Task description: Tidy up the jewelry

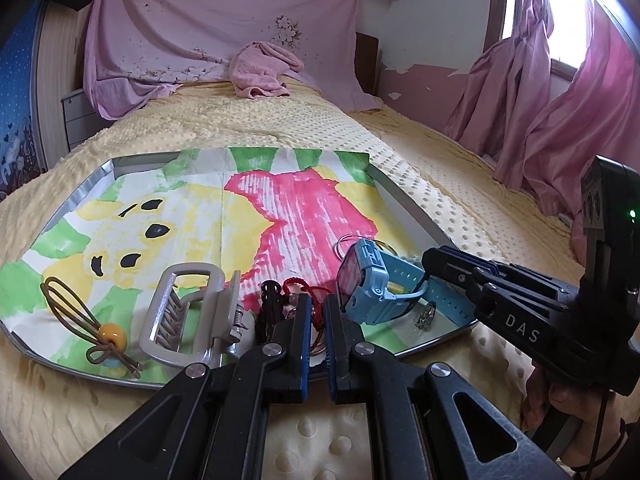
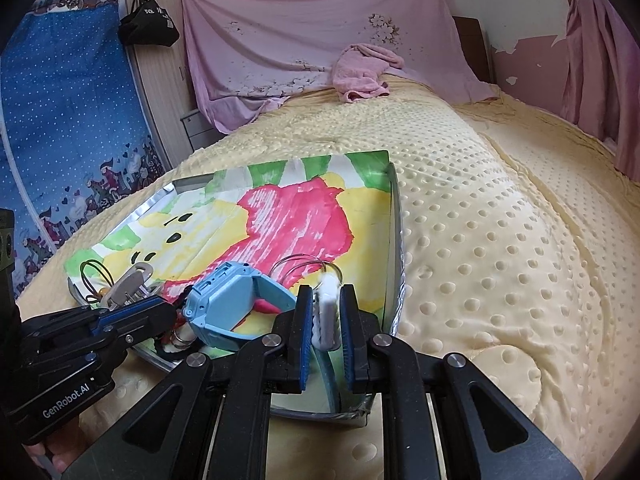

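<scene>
Left wrist view: my left gripper (image 1: pixel 318 312) sits clenched over the tray's (image 1: pixel 416 216) near edge, a red cord (image 1: pixel 298 285) in its narrow gap; whether it pinches the cord I cannot tell.
Right gripper (image 2: pixel 326 316): grasping a white clip-like piece (image 2: pixel 327 312) by its sides at the tray's near right corner.
Blue watch (image 1: pixel 366 280): tipped on edge beside my right gripper, just inside the near edge, probably propped there by its strap.
Near left corner: grey claw clip (image 1: pixel 188 312) and brown hair tie (image 1: pixel 80 312), grouped apart from the watch.
Wire hoops (image 2: pixel 308 268): clear only in the right wrist view.
Far: yellow bedspread (image 2: pixel 500 240) carrying the tray.
</scene>
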`<state>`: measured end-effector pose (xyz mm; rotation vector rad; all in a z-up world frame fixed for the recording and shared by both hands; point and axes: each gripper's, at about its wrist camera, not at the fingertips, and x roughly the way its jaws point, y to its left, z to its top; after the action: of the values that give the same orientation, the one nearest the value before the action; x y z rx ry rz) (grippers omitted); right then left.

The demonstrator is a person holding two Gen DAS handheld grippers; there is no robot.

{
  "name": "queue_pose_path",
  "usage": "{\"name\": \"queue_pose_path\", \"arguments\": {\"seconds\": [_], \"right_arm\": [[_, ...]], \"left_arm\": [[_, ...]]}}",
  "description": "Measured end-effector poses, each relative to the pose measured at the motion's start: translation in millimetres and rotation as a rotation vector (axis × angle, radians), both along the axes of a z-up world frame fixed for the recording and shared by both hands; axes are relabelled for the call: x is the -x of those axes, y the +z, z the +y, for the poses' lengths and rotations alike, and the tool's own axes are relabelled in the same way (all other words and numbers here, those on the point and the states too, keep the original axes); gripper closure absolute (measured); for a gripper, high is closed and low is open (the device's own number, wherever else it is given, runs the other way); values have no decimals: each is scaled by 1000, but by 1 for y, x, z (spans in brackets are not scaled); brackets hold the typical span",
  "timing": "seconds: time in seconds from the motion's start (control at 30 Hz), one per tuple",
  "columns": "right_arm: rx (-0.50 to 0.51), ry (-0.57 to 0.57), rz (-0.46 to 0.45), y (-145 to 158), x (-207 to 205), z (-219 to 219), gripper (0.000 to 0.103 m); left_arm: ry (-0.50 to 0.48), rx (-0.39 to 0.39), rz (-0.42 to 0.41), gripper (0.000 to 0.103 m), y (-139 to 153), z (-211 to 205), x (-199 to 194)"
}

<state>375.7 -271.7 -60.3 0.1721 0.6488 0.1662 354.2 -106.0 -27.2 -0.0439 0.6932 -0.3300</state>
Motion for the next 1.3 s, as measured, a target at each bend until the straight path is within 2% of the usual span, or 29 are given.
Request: {"name": "queue_pose_path", "arguments": {"seconds": [0.17,0.33,0.5,0.57,0.63,0.77,0.83,1.0,1.03,1.1,1.13,1.17,1.23,1.3], "right_arm": [[-2,7,-9,1,4,-1,89],[-6,-5,-55,10,17,-4,73],[4,-14,-93,23,33,-10,71],[9,-24,-103,27,41,-13,67],[8,-36,-120,32,49,-16,56],[-1,-52,-137,40,61,-23,53],[1,-54,-146,45,68,-24,46],[9,-57,-178,58,86,-25,41],[9,-59,-182,60,89,-26,39],[7,-63,-195,66,97,-27,35],[8,-64,-200,68,100,-27,33],[9,-64,-206,70,103,-27,33],[14,-62,-212,73,108,-26,33],[21,-62,-220,77,115,-25,32]], "left_arm": [[14,16,1,96,1,3,2],[23,32,-19,96,7,5,9],[38,37,-43,96,16,8,18],[42,46,-54,96,20,9,23],[47,45,-61,96,24,11,27],[59,45,-71,96,31,15,36],[63,50,-77,96,34,17,40],[67,42,-97,96,44,20,52],[68,41,-101,93,45,20,55],[72,43,-113,77,49,23,61],[77,45,-123,57,51,24,64],[87,44,-144,41,53,25,68],[92,39,-184,40,59,26,78],[91,34,-188,40,62,26,82]]}}
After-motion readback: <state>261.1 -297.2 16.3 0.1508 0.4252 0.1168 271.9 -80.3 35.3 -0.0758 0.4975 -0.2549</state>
